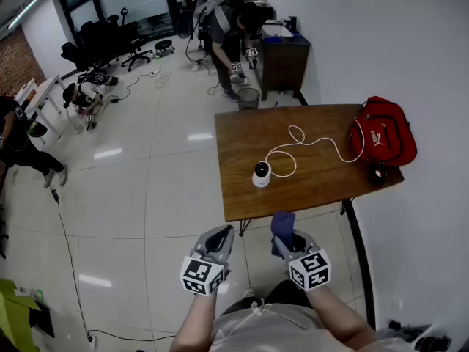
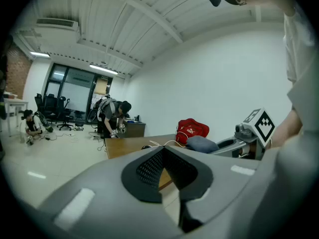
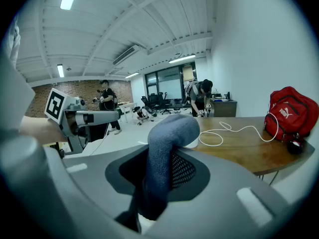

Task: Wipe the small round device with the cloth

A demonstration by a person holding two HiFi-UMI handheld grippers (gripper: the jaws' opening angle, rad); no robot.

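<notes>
While the head view shows the left gripper (image 1: 223, 233) and the right gripper (image 1: 284, 233) only from above, side by side and just short of the near edge of the wooden table (image 1: 322, 185), each gripper's own view shows how its jaws stand. Seen from the left gripper view, the left jaws are pressed together with nothing between them. Seen from the right gripper view, the right jaws are clamped on the dark blue cloth (image 3: 164, 143), which rises between the fingers and folds over beyond the fingertips. From above, this cloth is only a small blue lump at the tips. The small round device (image 1: 261, 174), white with a dark face, stands upright on the table ahead of both pairs of fingers, apart from them, somewhat nearer to the right ones. It is fully visible only in the head view. In the right gripper view the cloth covers almost all of it, and in the left gripper view I cannot find it. A white cable (image 1: 308, 139) runs from the device, away from the fingers, toward a red bag (image 1: 382, 132) at the far right of the table.
</notes>
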